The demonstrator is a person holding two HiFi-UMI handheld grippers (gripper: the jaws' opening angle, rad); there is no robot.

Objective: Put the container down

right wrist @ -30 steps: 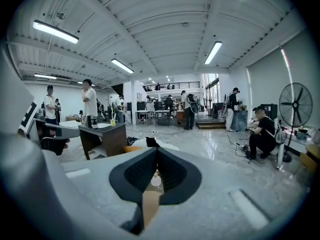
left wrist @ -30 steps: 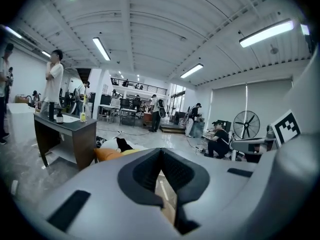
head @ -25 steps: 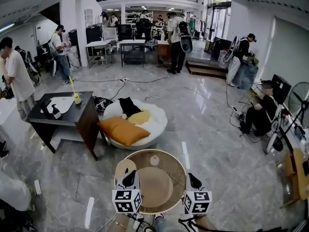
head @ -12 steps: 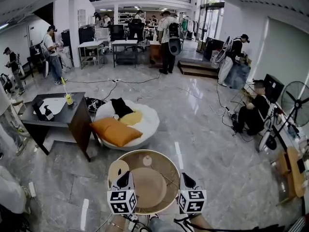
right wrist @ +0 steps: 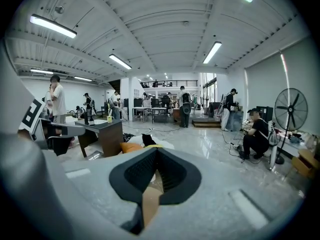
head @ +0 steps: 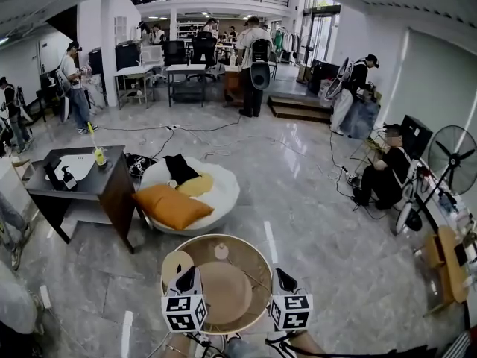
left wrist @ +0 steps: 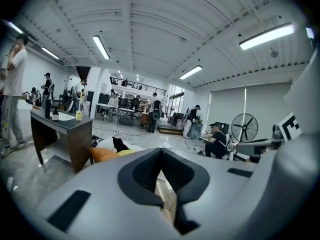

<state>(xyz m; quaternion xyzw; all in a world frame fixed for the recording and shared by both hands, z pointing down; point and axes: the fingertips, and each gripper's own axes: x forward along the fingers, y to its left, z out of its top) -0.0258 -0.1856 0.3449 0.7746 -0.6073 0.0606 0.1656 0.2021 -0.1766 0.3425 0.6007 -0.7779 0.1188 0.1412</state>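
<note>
The head view looks from high up, forward and steeply down, with the left hand-held gripper [head: 186,274] and right hand-held gripper [head: 282,276] close at its lower edge and a wide hall beyond. Each gripper view sits low, right behind its own jaws, which are closed on the tan container [head: 216,282], and faces almost level into that hall. All three views share the dark desk [head: 78,181] and the orange cushion [head: 171,207].

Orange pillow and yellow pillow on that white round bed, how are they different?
The orange pillow looks bigger than the yellow pillow. The orange pillow lies at the bed's near edge; the yellow pillow lies farther in, beside a black pillow. Both rest on the white round bed.
</note>
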